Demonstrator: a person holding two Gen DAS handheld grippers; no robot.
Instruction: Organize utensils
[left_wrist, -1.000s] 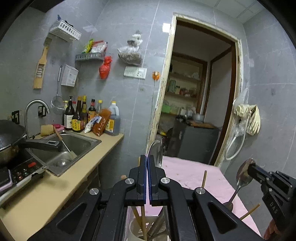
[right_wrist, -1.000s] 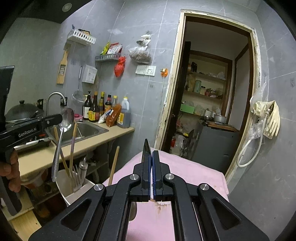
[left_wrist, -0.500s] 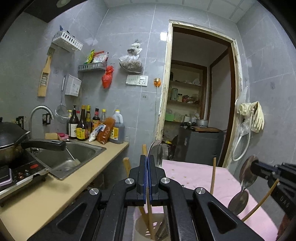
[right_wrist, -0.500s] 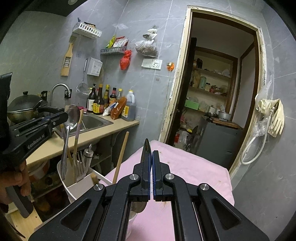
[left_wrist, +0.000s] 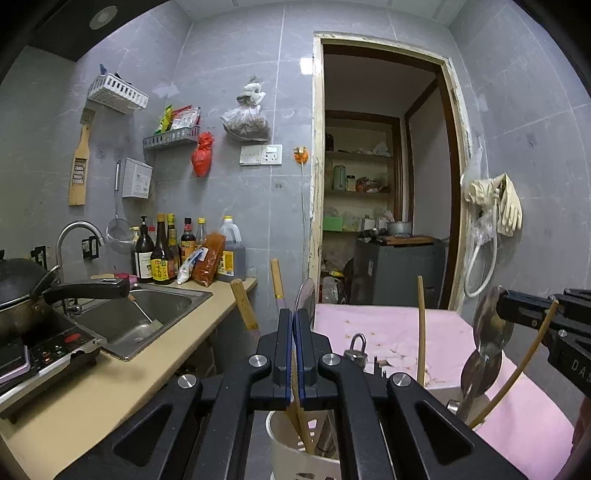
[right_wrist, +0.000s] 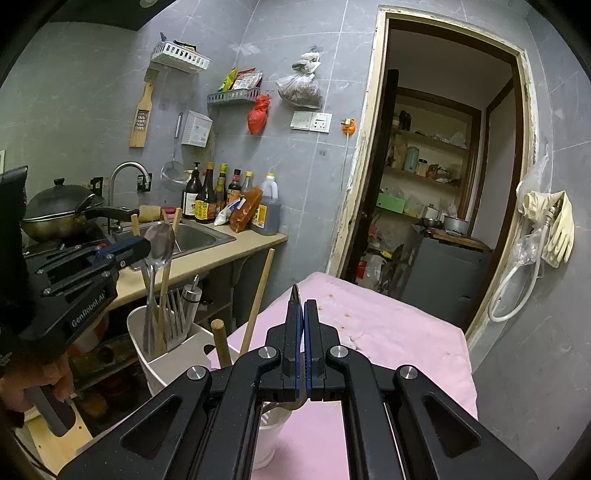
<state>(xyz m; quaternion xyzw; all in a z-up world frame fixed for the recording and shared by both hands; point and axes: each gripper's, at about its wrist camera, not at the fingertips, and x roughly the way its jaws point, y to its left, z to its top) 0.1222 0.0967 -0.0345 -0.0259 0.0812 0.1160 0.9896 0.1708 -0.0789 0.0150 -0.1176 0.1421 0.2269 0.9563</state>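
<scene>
My left gripper (left_wrist: 294, 314) is shut on a metal spoon (right_wrist: 160, 240) whose handle reaches down into a white utensil holder (right_wrist: 173, 362). A wooden chopstick (left_wrist: 301, 413) runs down beside that handle. Forks and more chopsticks stand in the holder. In the left wrist view my right gripper (left_wrist: 502, 302) comes in from the right, shut on a second metal spoon (left_wrist: 489, 325) that hangs over the holder's right part (left_wrist: 443, 391). In the right wrist view this spoon shows edge-on (right_wrist: 294, 291) between the shut fingers of the right gripper (right_wrist: 303, 306).
A pink-covered table (right_wrist: 388, 332) carries the holder at its left edge. Left of it runs a beige counter (left_wrist: 110, 387) with a steel sink (left_wrist: 147, 314), a wok (right_wrist: 59, 210) and sauce bottles (left_wrist: 162, 251). A doorway (left_wrist: 380, 184) opens behind. A hand (right_wrist: 40, 384) grips the left handle.
My left gripper has sunk with its spoon, so more of the white holder shows below it. The right gripper has hardly moved.
</scene>
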